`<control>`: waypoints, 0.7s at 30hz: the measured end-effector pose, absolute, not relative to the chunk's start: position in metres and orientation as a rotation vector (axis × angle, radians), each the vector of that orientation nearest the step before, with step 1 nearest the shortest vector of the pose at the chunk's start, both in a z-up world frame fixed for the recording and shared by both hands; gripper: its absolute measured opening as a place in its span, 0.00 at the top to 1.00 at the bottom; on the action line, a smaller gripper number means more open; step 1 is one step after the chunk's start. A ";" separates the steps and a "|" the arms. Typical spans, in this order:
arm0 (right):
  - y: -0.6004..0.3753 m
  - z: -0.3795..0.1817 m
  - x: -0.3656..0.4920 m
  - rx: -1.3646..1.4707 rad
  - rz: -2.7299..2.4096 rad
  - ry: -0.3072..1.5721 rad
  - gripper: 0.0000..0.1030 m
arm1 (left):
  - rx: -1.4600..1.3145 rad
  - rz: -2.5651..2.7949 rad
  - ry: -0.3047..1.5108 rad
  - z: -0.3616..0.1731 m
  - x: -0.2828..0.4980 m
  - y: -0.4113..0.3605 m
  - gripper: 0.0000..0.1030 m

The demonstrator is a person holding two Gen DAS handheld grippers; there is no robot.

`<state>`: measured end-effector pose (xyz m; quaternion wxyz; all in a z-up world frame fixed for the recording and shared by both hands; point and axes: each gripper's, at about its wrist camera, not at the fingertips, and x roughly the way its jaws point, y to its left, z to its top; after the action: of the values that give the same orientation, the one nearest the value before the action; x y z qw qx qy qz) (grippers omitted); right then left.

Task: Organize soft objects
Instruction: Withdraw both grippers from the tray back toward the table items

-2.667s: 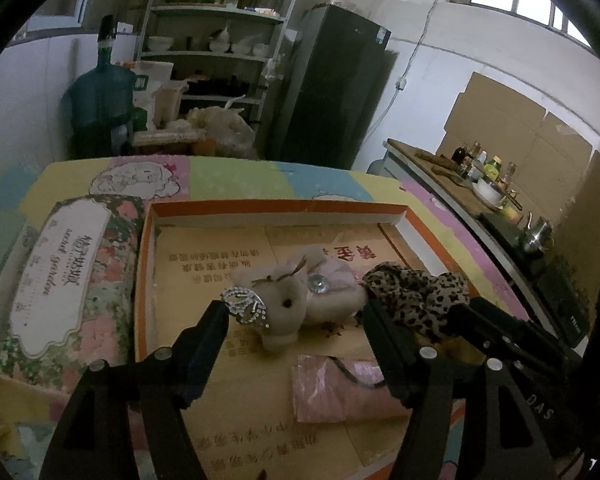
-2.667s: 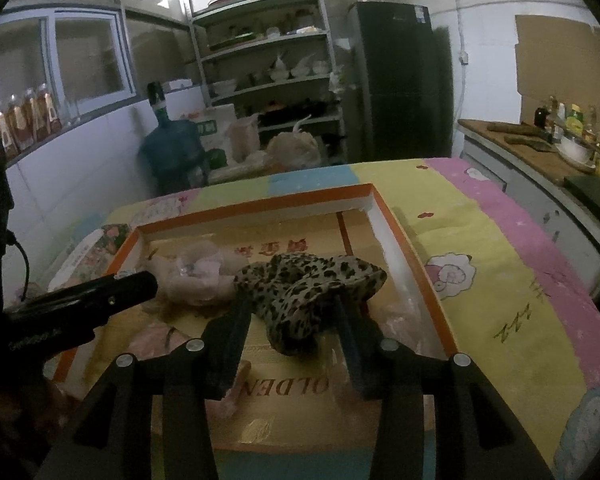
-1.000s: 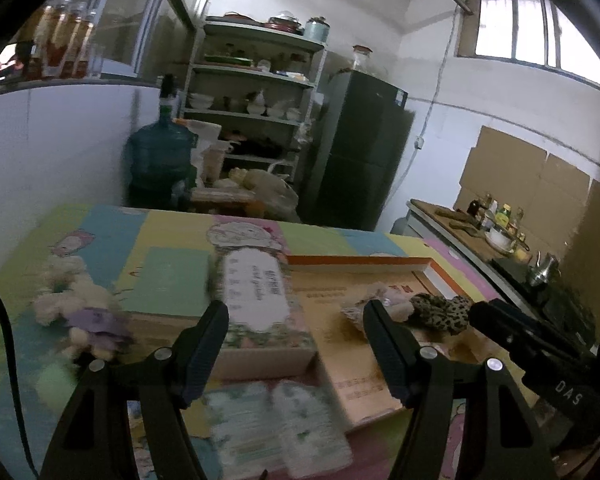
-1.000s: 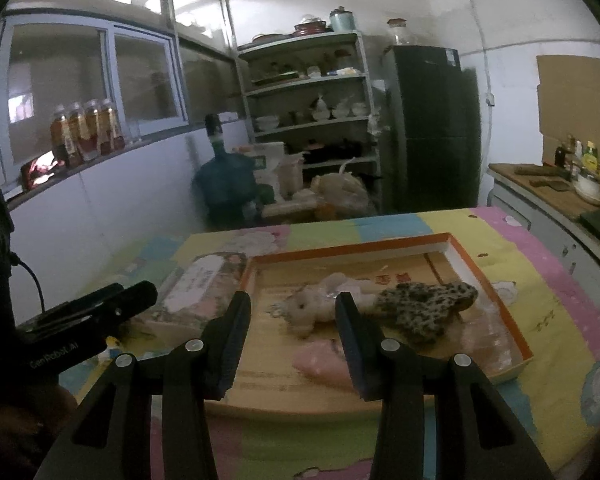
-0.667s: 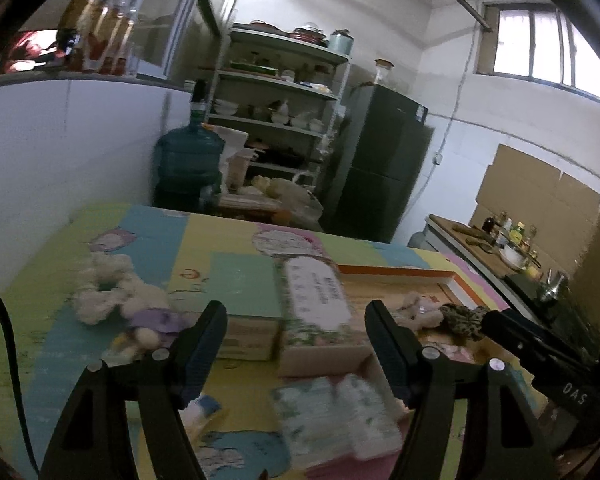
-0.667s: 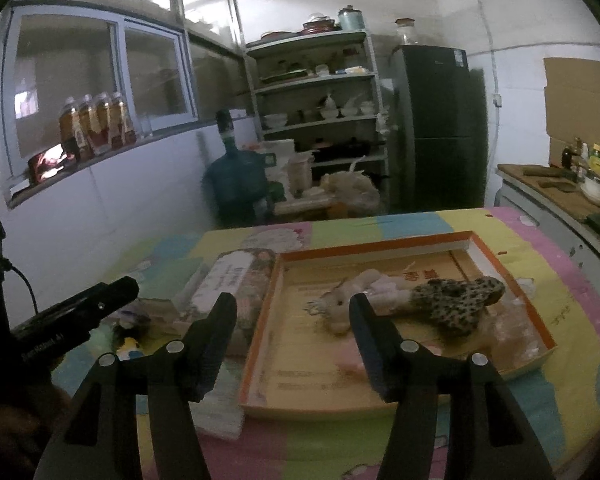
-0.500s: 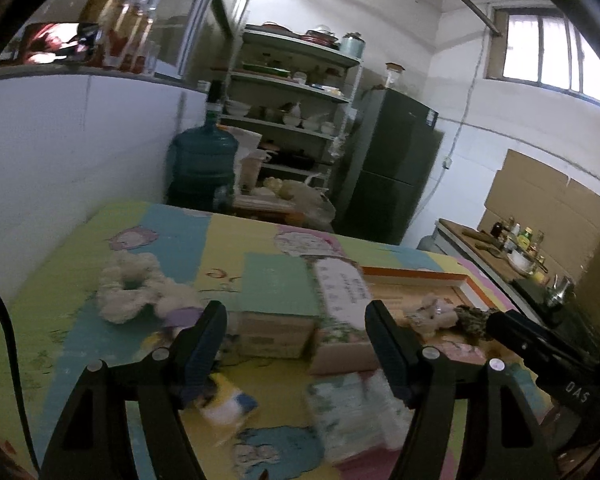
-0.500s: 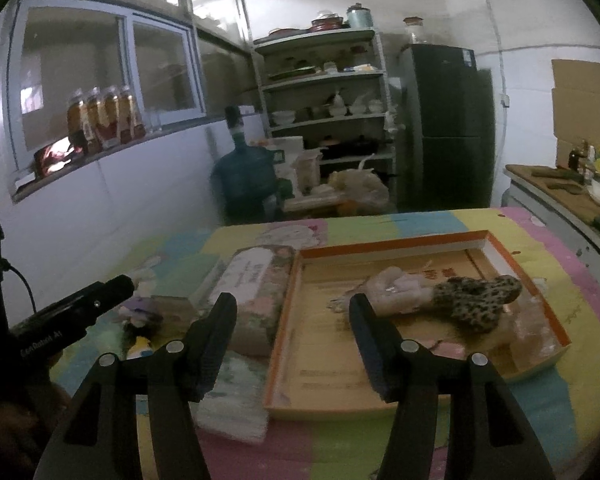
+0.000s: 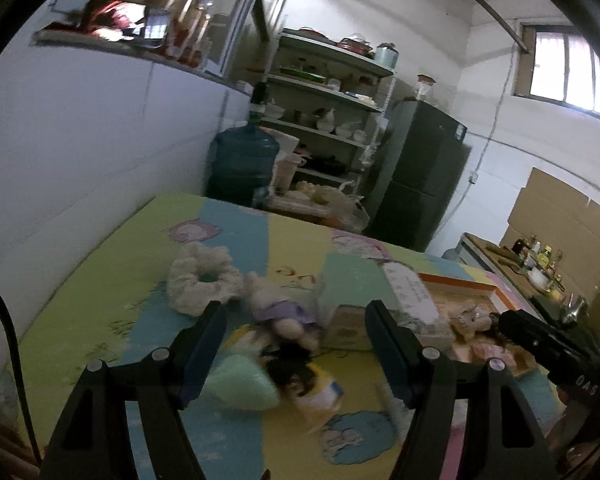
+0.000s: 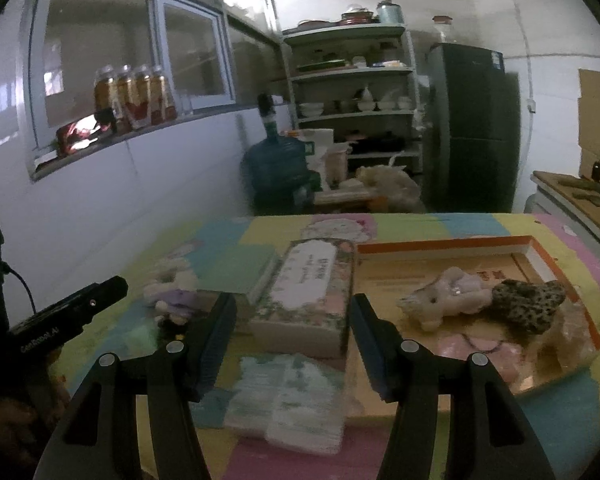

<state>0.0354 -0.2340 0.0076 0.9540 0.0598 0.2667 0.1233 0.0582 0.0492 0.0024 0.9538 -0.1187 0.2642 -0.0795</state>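
Soft toys lie scattered on the patchwork cloth — a cream fluffy ring (image 9: pixel 198 280), a purple-dressed plush doll (image 9: pixel 280 314), a mint cushion (image 9: pixel 240 384). Left gripper (image 9: pixel 296 340) hangs over them, jaws wide, empty. Right gripper (image 10: pixel 292 334), jaws just widened, empty, faces the floral box (image 10: pixel 312 284); cream plush and leopard scrunchie (image 10: pixel 528 302) sit in the orange-rimmed tray (image 10: pixel 440 246).

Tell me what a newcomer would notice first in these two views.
The orange-rimmed tray at the right of the bright patchwork tablecloth draws the eye, with a pale plush toy and a leopard-print scrunchie inside. Left of it sit a floral box, then a fluffy white scrunchie and a small doll. Both tongs, left and right, hang open and empty.
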 end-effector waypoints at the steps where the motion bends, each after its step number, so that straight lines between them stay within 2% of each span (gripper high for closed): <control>1: -0.230 0.007 0.036 0.121 0.258 0.545 0.41 | -0.243 -0.155 0.541 0.001 0.057 0.053 0.31; 13: -0.183 -0.005 0.045 0.089 0.359 0.597 0.41 | -0.278 -0.096 0.581 -0.019 0.052 0.094 0.31; 21: -0.146 -0.031 0.065 0.081 0.481 0.712 0.41 | -0.303 -0.070 0.596 -0.029 0.052 0.112 0.31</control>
<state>0.0655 -0.1464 -0.0312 0.9083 0.0394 0.3451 0.2330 0.0517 0.1121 -0.0291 0.9441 -0.1486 0.2922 -0.0342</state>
